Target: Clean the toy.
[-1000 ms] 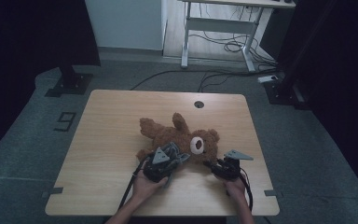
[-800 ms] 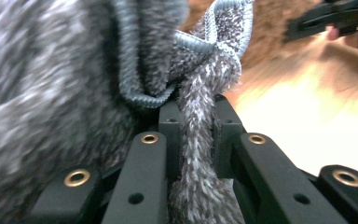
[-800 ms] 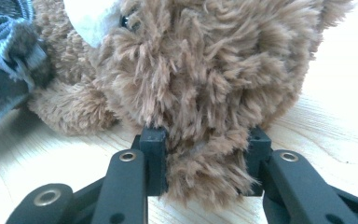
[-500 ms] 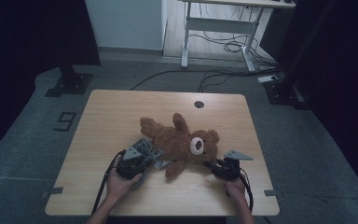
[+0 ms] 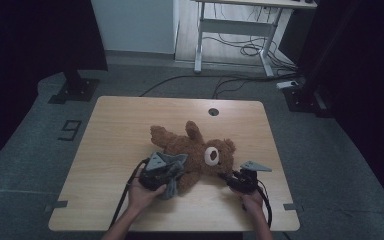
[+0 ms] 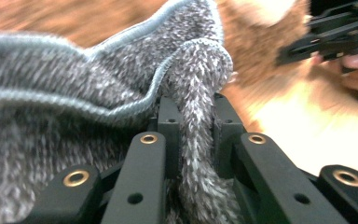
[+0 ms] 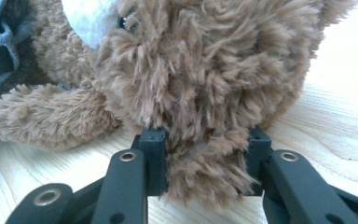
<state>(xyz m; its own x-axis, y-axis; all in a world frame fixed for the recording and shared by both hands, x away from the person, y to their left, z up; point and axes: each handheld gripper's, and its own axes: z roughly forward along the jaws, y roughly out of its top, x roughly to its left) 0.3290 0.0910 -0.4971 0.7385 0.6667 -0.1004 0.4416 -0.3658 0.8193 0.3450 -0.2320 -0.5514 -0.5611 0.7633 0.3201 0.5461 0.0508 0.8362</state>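
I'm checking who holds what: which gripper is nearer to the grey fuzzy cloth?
Left. The left gripper is clamped on the grey cloth; the right gripper grips the teddy bear at its head, apart from the cloth.

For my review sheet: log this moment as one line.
left gripper: shut on grey cloth | right gripper: shut on teddy bear, at its head | bear: lying on table

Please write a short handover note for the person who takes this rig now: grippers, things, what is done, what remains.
Left gripper: shut on a fold of the grey cloth, at the teddy bear's body.
Right gripper: shut on the bear's head fur, holding it on the table.
Done: both grips are set; the cloth lies partly on the bear.
Left: probably to draw the cloth further over the bear; its aim is not certain.
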